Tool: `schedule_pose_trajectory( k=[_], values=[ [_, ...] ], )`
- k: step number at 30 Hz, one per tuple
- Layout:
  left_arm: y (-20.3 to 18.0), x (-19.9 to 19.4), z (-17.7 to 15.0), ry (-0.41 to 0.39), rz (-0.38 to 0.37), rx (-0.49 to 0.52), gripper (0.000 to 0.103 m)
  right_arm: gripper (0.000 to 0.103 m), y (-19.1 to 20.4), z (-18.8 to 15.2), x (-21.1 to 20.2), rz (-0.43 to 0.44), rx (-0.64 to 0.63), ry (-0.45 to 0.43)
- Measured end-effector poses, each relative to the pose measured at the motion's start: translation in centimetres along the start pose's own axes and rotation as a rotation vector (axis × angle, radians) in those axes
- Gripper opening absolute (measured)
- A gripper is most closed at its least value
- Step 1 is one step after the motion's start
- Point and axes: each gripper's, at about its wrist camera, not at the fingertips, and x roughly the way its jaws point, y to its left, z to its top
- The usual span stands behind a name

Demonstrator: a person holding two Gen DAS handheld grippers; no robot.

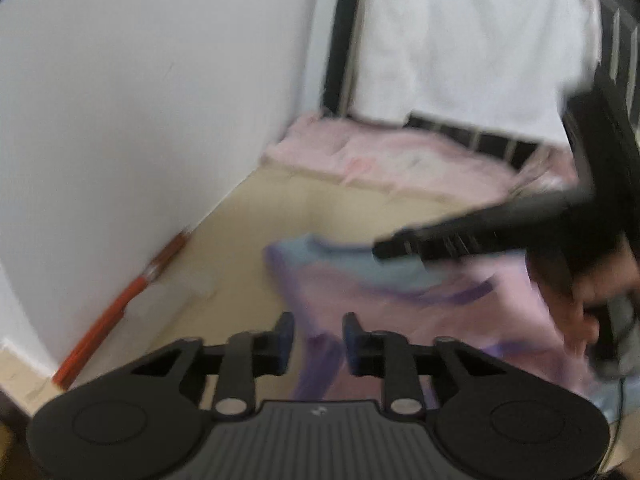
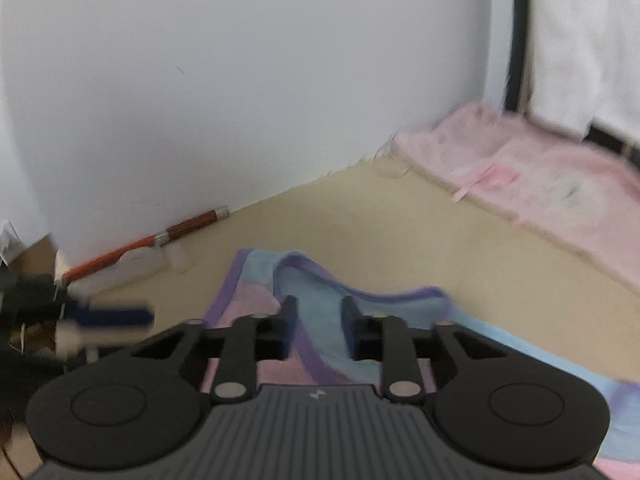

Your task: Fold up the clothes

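Observation:
A pink, light-blue and purple garment [image 1: 420, 300] lies on a beige surface [image 1: 280, 216]; in the right wrist view it [image 2: 320, 308] shows its purple-trimmed edge. My left gripper [image 1: 318, 330] is open, hovering over the garment's left edge, holding nothing. My right gripper [image 2: 318, 316] is open above the blue part of the garment, empty. In the left wrist view the right gripper [image 1: 404, 249] reaches in from the right over the cloth, blurred by motion. The left gripper [image 2: 120, 318] shows blurred at the left of the right wrist view.
A white wall [image 1: 140, 100] borders the surface on the left. An orange-red stick [image 1: 120, 308] lies along its base. A pink fluffy blanket [image 1: 400, 156] lies at the far end, before a dark rail [image 1: 344, 36] and white cloth [image 1: 472, 40].

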Motion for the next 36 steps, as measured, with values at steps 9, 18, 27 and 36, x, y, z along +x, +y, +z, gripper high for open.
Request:
schedule_pose_trajectory(
  k=[9,18,27,36],
  values=[
    [0.0,-0.4,-2.4,-0.034,0.111,0.035,0.022,0.013,2.9,-1.0,3.6,0.005,-0.101,0.026],
    [-0.1,-0.2,-1.9,-0.012,0.107,0.042,0.022,0.005,2.3,-0.3,1.6,-0.135,-0.042,-0.008],
    [3.2,3.9,5.8,0.065,-0.101,-0.144,0.027,0.013,-2.0,0.2,1.1,0.016,0.149,-0.016],
    [3.1,9.4,6.4,0.137,-0.038,-0.229,0.002,0.013,-1.1,0.0,3.2,0.066,0.076,0.042]
  ],
)
